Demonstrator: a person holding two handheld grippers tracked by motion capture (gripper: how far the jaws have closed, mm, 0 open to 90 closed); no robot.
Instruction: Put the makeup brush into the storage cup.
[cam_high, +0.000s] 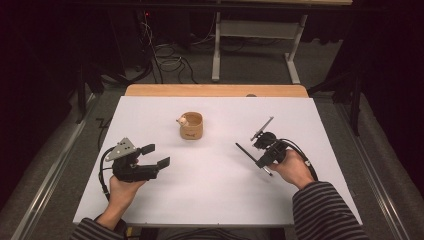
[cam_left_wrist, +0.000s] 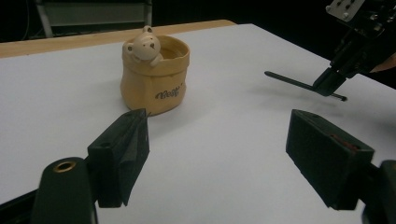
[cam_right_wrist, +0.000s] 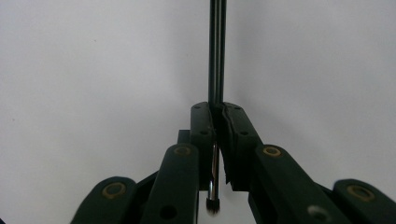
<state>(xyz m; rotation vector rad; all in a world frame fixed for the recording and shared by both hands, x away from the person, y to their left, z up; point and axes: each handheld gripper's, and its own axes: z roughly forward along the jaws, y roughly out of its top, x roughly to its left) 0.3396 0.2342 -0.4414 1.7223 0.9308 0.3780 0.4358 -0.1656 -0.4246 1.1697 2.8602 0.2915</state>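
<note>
Thin dark rod (cam_right_wrist: 217, 51), straight, smooth and slightly glossy, with a small rounded knob at its near end; pinched between the pressed-together jaws of the right gripper (cam_right_wrist: 217, 116), black plastic with brass-coloured pivots. In the high view the rod (cam_high: 245, 151) juts from the right gripper (cam_high: 261, 161) toward the table's middle, low over the right half of the white matte tabletop (cam_high: 215, 190). Left gripper (cam_high: 155, 156), black with a grey three-cornered plate, is held over the left half, its blocky jaws spread wide with nothing between them. Tan sack-shaped cup (cam_left_wrist: 155, 77), glazed, wrinkled rim, a small bear figure at its lip and dark lettering on its front, stands upright near the far centre, apart from both grippers. Wooden edge (cam_high: 215, 90) borders the far side.
</note>
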